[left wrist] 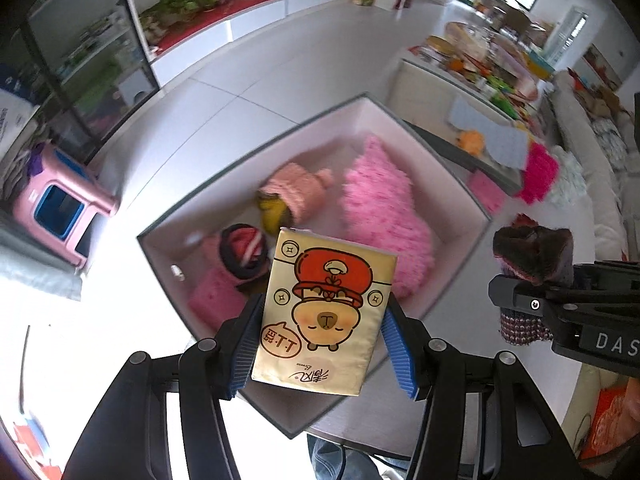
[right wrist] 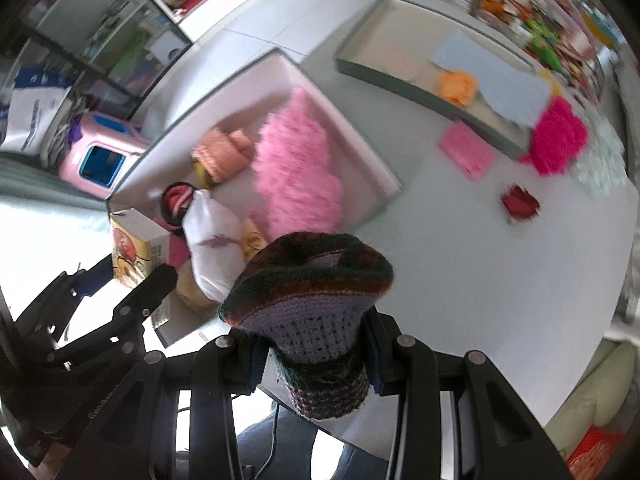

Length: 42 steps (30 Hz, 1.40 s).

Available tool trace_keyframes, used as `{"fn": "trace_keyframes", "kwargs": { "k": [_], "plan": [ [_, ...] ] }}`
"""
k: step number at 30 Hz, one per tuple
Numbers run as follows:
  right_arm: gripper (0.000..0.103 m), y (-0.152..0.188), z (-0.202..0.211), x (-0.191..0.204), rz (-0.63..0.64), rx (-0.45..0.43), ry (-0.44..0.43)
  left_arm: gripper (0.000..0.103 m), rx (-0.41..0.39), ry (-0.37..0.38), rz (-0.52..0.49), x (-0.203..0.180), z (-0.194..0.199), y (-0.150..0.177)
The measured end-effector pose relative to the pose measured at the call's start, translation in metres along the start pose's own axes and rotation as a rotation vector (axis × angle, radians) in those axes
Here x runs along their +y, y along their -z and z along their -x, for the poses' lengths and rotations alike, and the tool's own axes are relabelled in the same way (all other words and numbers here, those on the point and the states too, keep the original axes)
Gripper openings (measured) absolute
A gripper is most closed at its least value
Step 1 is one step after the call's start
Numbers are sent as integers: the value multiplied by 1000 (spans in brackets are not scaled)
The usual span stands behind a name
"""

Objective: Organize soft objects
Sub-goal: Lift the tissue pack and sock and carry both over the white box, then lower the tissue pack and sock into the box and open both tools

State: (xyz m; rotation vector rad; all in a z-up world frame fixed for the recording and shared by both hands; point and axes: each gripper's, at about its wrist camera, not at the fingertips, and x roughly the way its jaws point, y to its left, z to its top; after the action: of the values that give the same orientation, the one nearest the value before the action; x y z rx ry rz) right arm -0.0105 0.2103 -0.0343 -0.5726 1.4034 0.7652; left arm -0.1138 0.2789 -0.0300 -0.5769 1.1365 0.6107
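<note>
My left gripper is shut on a yellow tissue pack with a cartoon bear, held above the near corner of an open white box. In the box lie a fluffy pink cloth, a peach knitted piece and a pink-and-black knitted item. My right gripper is shut on a dark purple-and-brown knitted hat, held near the box's front corner. The pack also shows at the left of the right wrist view.
On the white table lie a pink sponge, a magenta cloth, a red item and a grey box lid with an orange piece. A pink stool stands on the floor at the left.
</note>
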Motion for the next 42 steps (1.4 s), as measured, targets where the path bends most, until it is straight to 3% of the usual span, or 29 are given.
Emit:
{"fn": "trace_keyframes", "kwargs": {
  "k": [12,42],
  "plan": [
    [42,-26,-6,44,89,-5,-11,58,17,-58,93,28,-13,-9],
    [42,-44,-38,61,89,41,-8,58,75,-110,136,41,-39,-13]
  ]
}}
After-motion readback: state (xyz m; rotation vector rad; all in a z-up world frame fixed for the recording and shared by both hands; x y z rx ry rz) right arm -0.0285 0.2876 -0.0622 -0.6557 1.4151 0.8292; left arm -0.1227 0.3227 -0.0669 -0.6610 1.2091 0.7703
